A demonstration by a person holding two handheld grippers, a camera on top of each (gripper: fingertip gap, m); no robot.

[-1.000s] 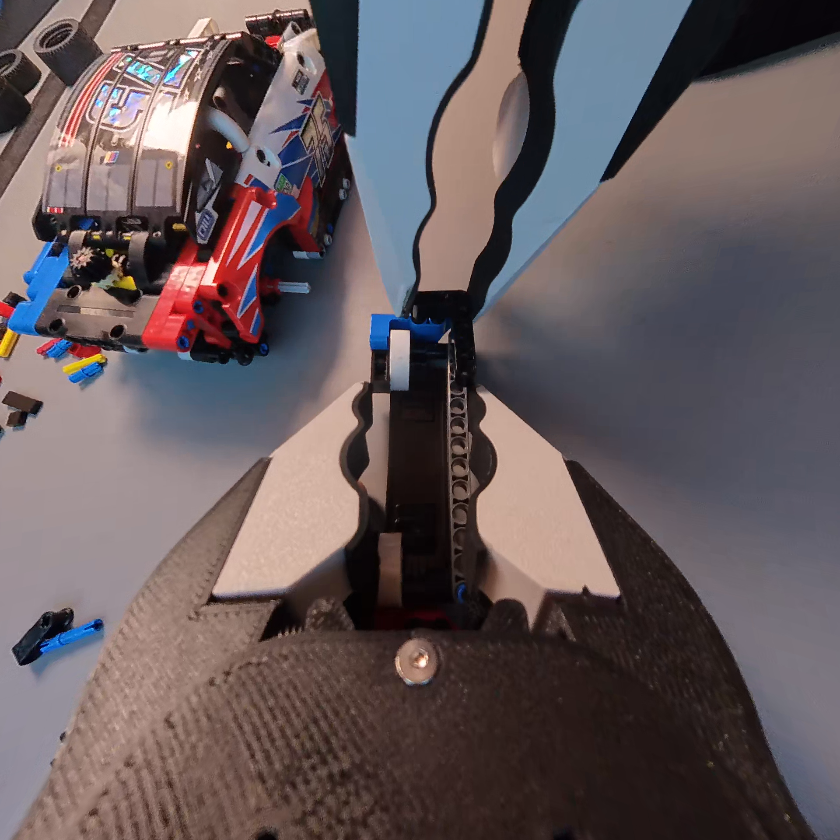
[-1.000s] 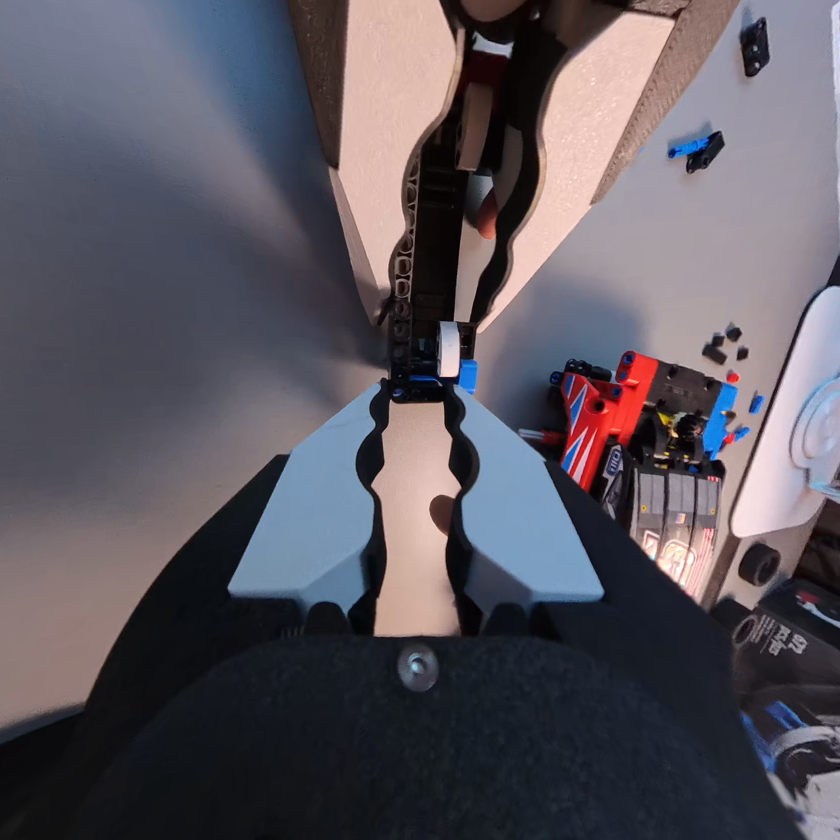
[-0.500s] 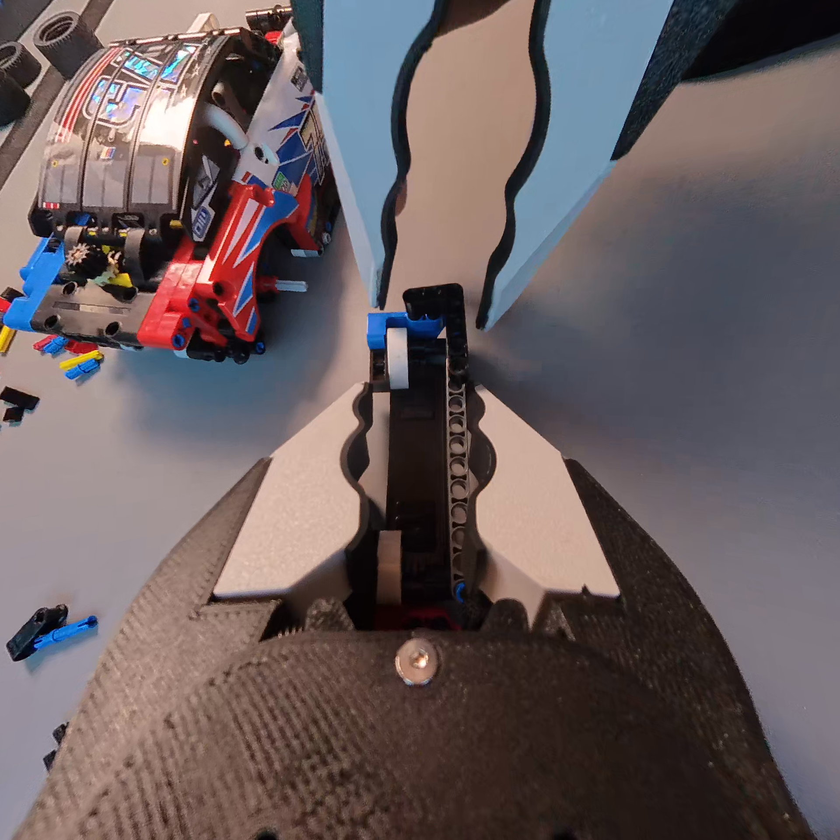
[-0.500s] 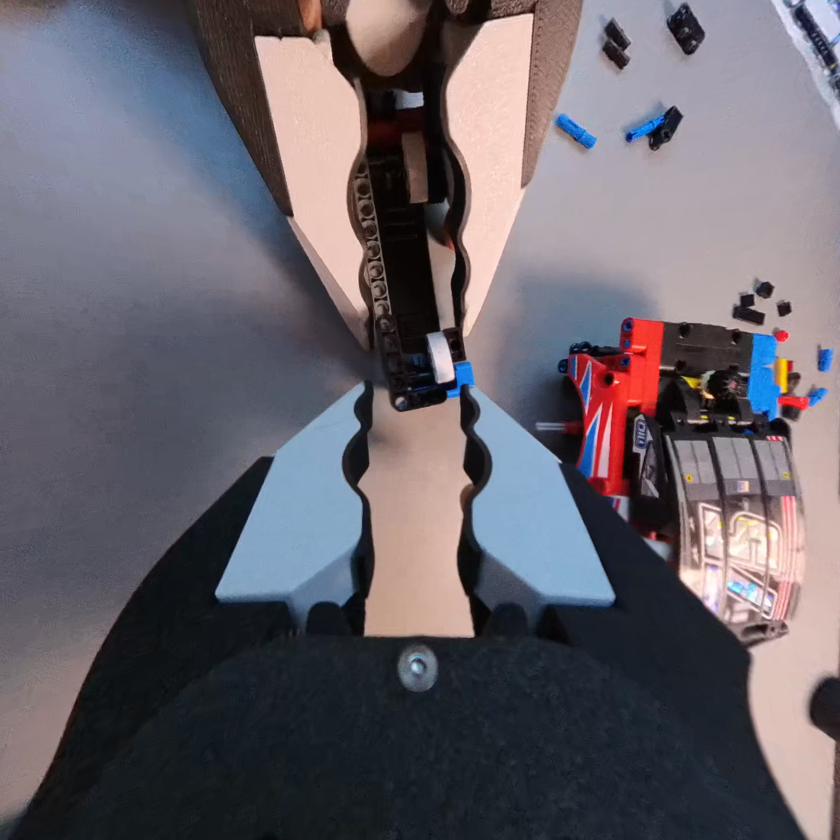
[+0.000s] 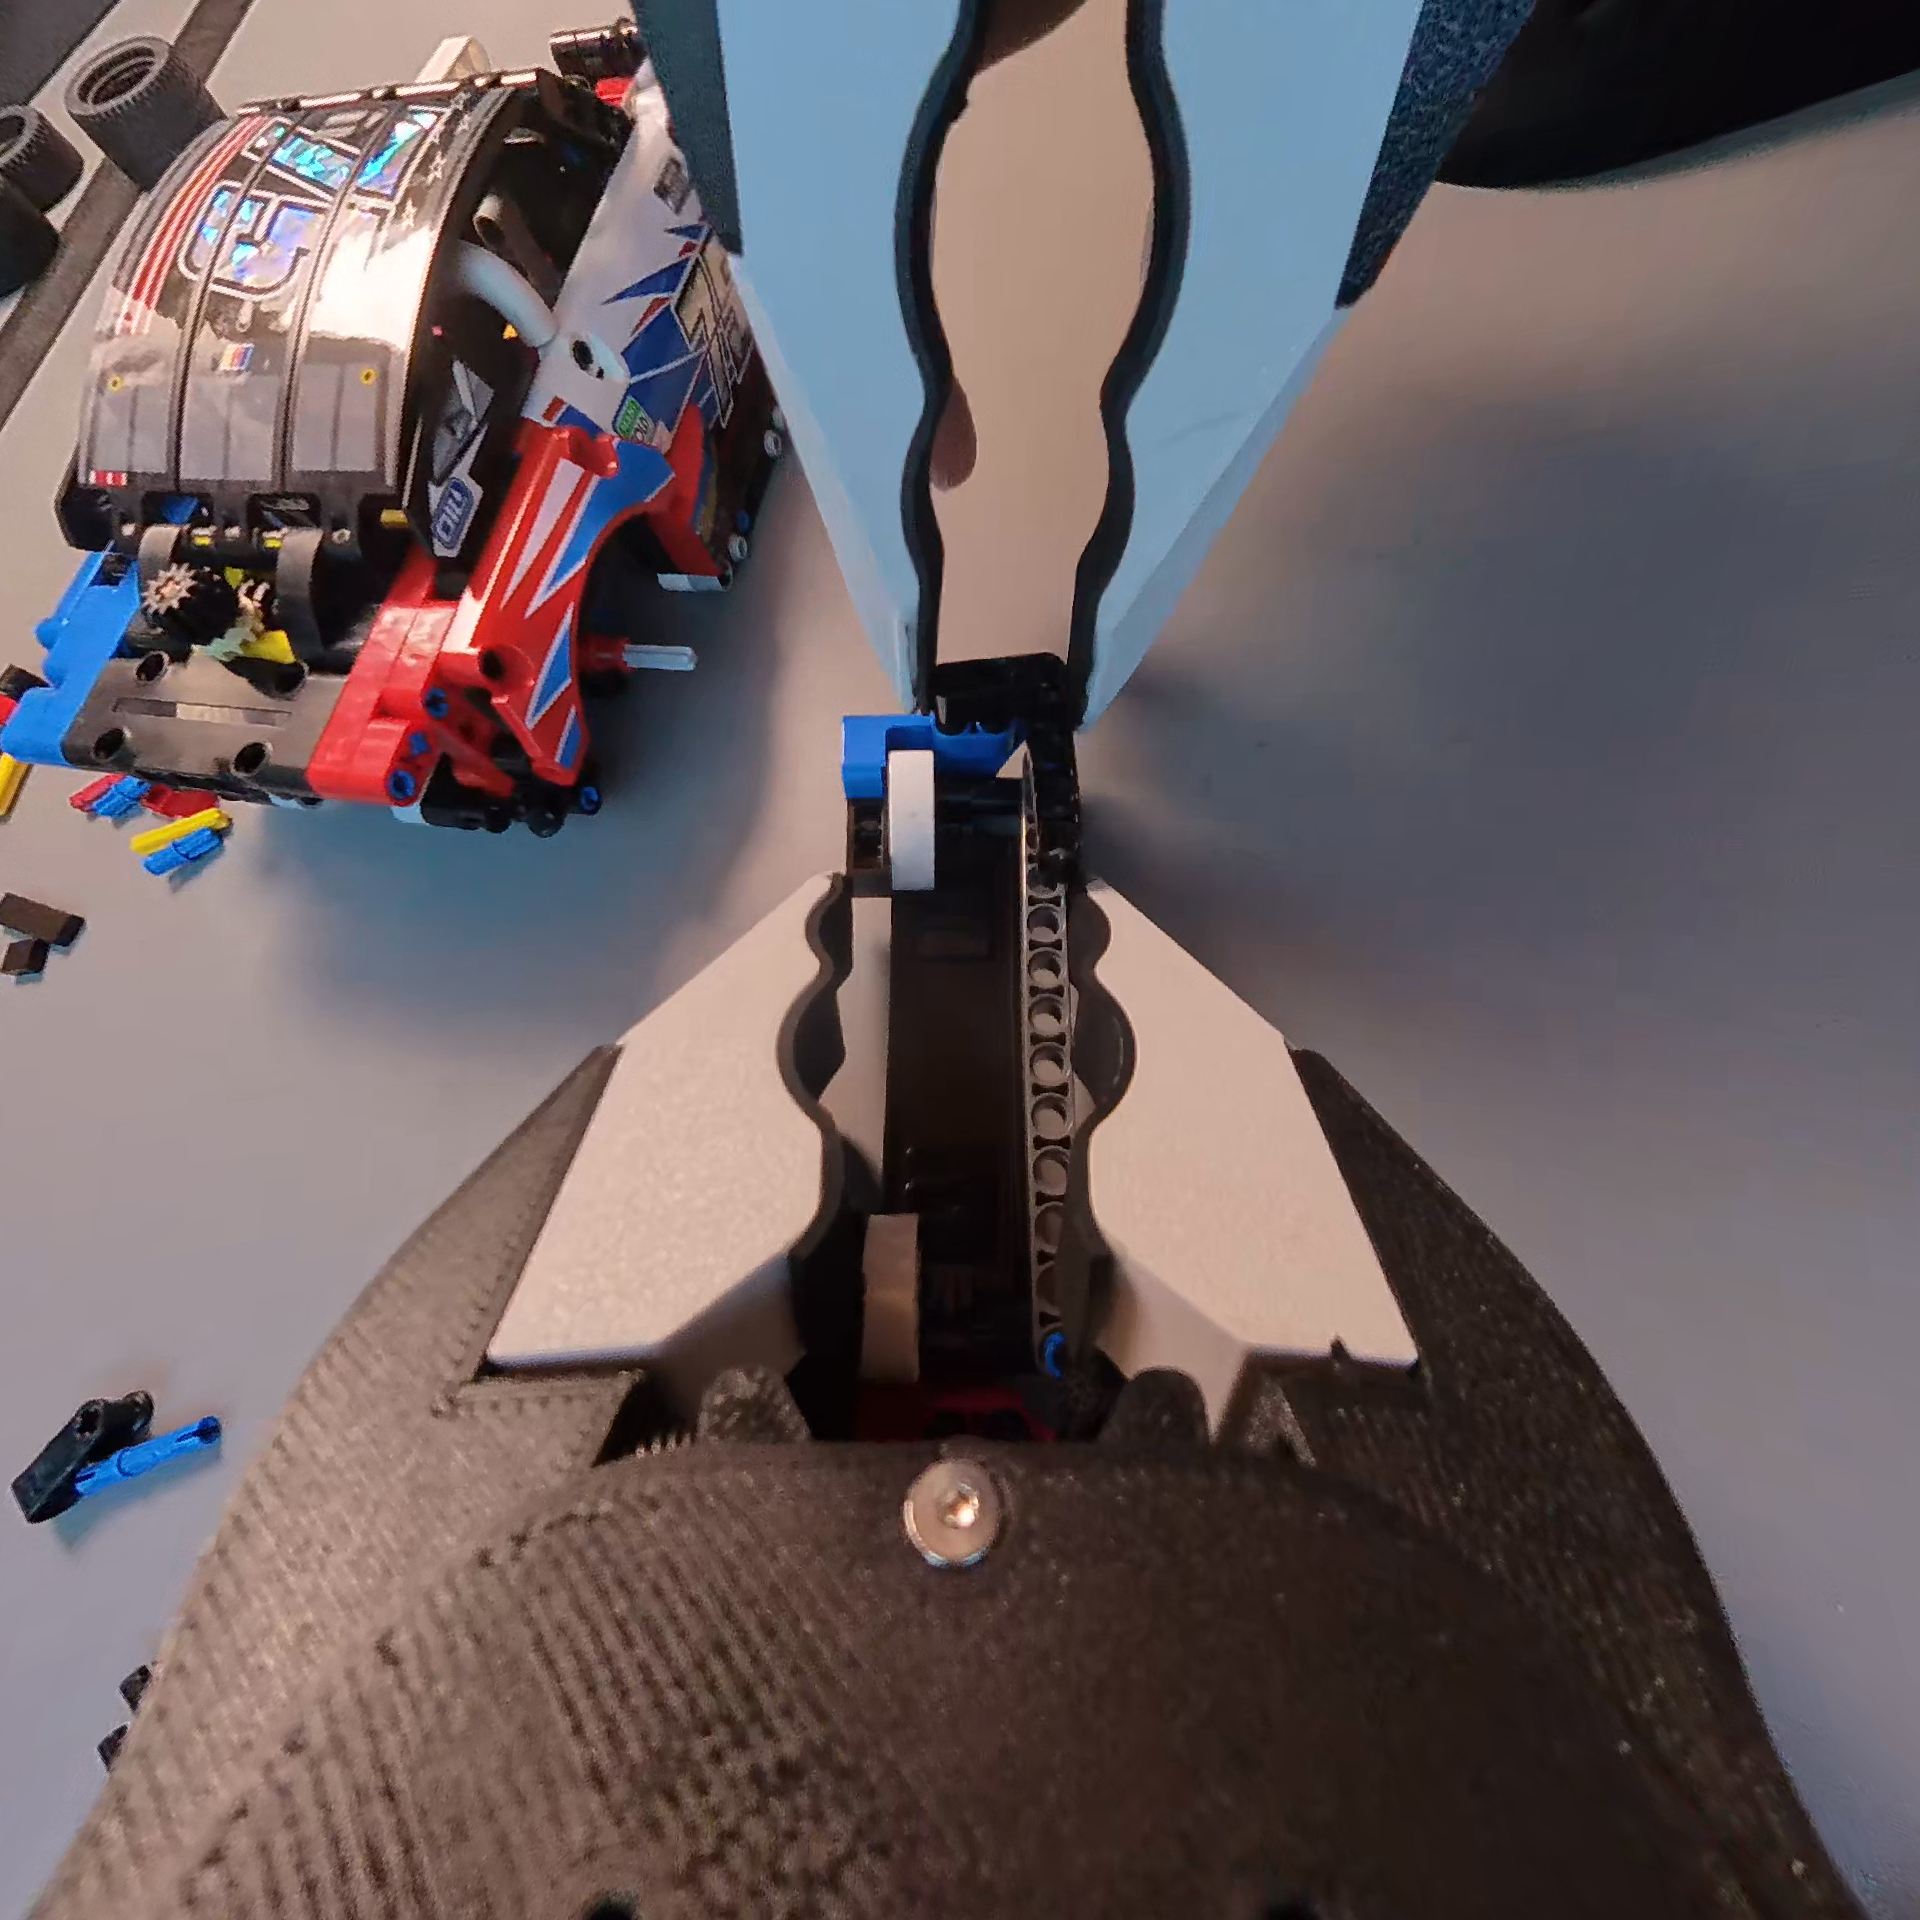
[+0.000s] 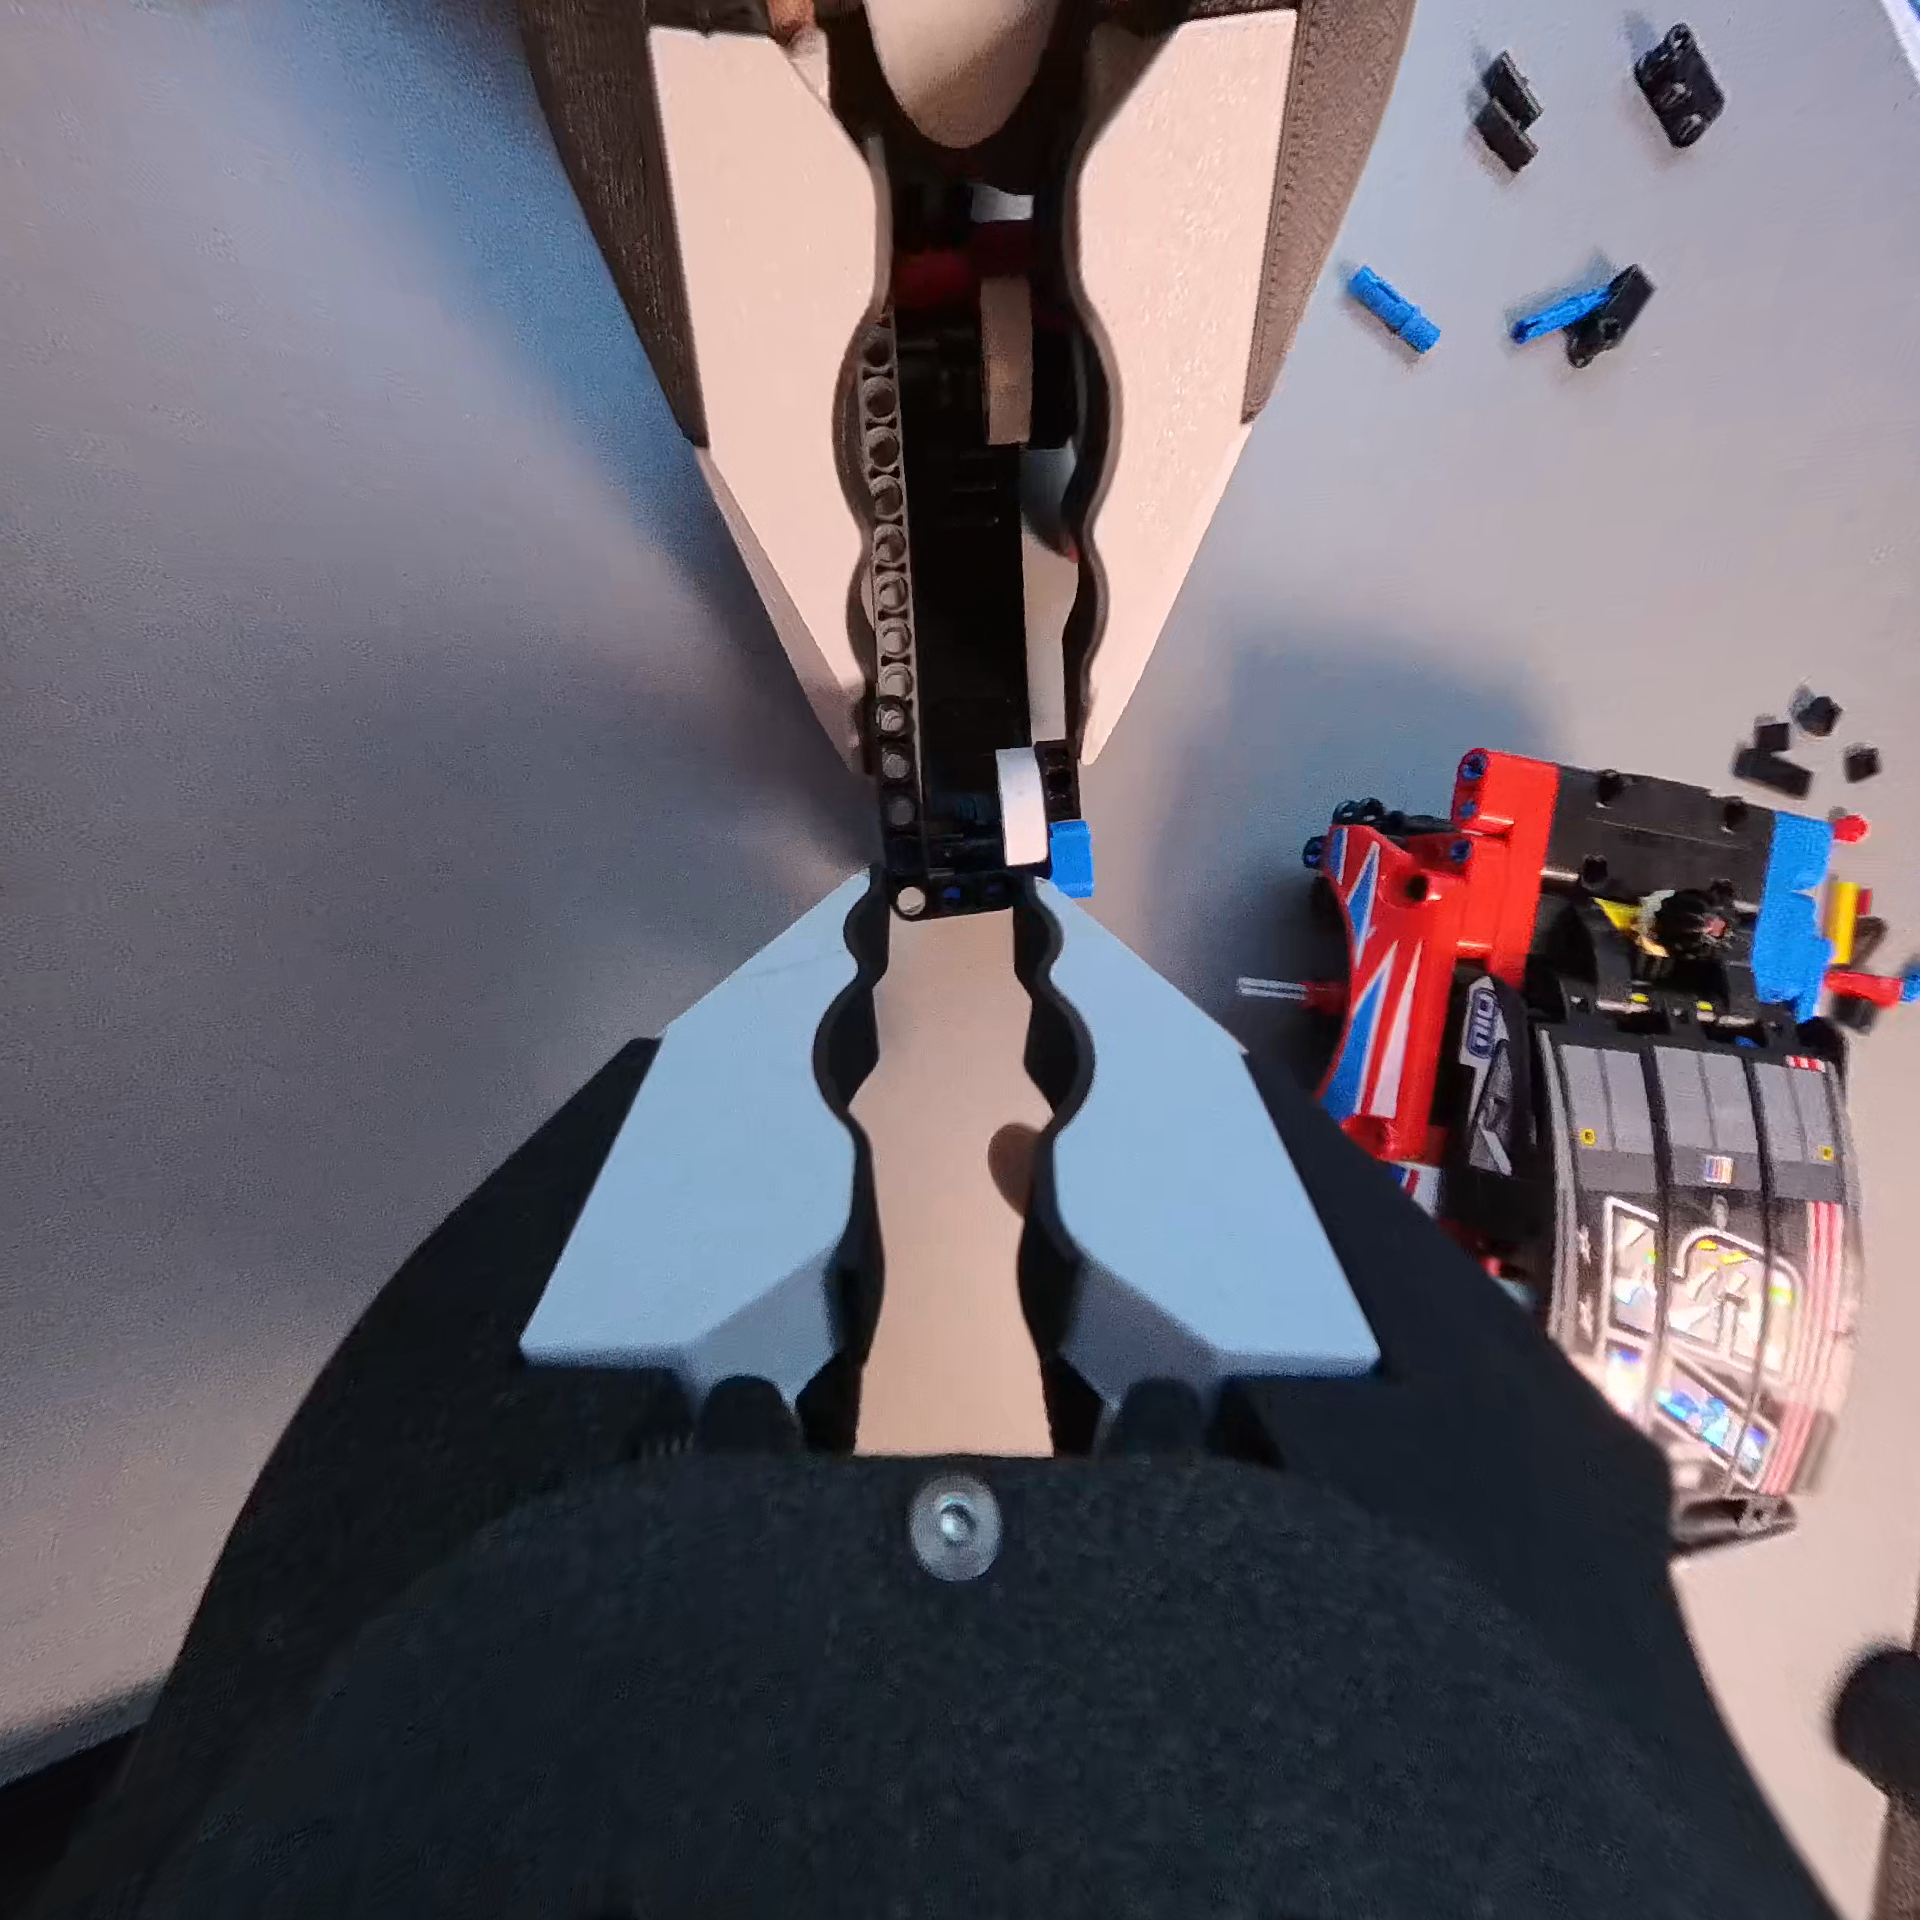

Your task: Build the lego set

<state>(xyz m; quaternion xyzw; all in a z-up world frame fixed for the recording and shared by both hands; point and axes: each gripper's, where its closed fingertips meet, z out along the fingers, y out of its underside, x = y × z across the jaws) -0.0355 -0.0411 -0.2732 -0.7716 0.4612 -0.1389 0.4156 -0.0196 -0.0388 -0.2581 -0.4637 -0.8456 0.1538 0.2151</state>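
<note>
Half a second ago the right gripper [image 6: 951, 899] stood spread and just clear of the black beam assembly [image 5: 971, 1039]; now its tips have closed in on the assembly's far end, one on each side of the black end piece, touching or very nearly so. That reads as a fresh bite for the next press or handover, though whether it clamps yet cannot be told.

The left gripper [image 5: 961, 894] keeps the assembly clamped lengthwise between its fingers, the holed beam [image 5: 1047, 1049] along the right finger, with the blue block [image 5: 868, 753] and white piece [image 5: 911, 821] poking out past the tips.

The two grippers meet nose to nose over the grey table [image 5: 1558, 727], both pointing along the assembly. The right one's jaws are narrow, set to the width of the end piece.

The car body [image 5: 343, 436] sits on the table to the left gripper's left, apart from the work, with loose pins [image 5: 171, 836] near it.
</note>
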